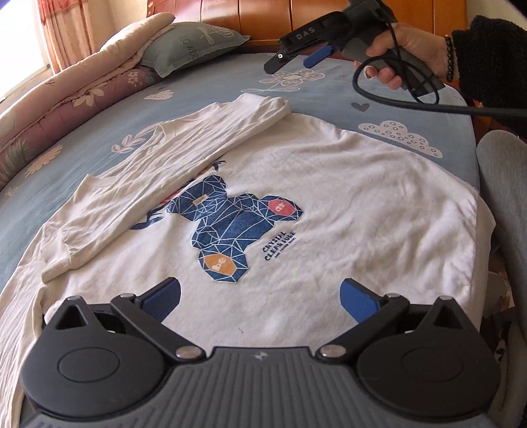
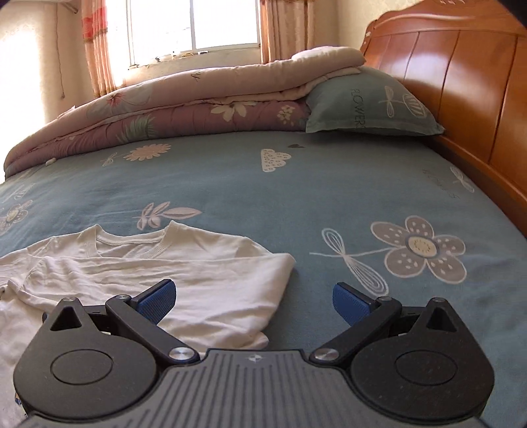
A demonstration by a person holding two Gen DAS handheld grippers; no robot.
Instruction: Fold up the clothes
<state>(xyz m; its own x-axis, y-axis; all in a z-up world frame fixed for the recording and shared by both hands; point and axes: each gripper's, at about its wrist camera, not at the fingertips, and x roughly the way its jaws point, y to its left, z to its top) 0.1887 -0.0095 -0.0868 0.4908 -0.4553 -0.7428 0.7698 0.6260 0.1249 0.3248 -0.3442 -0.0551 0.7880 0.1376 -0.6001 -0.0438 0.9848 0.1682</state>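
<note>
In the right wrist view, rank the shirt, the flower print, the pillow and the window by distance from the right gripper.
From the right gripper:
1. White cotton shirt, under its left finger.
2. Big grey flower print, right.
3. Teal pillow, by the headboard.
4. Bright window, far wall.

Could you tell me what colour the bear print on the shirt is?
Mostly dark blue, with red and orange patches; left wrist view shows it best.

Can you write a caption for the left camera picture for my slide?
White shirt on the bed, one sleeve folded over; both grippers open.

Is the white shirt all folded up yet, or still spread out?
Only partly folded. The white shirt lies spread flat on the bed sheet; one sleeve is laid across its front, and the bear print still shows.
</note>
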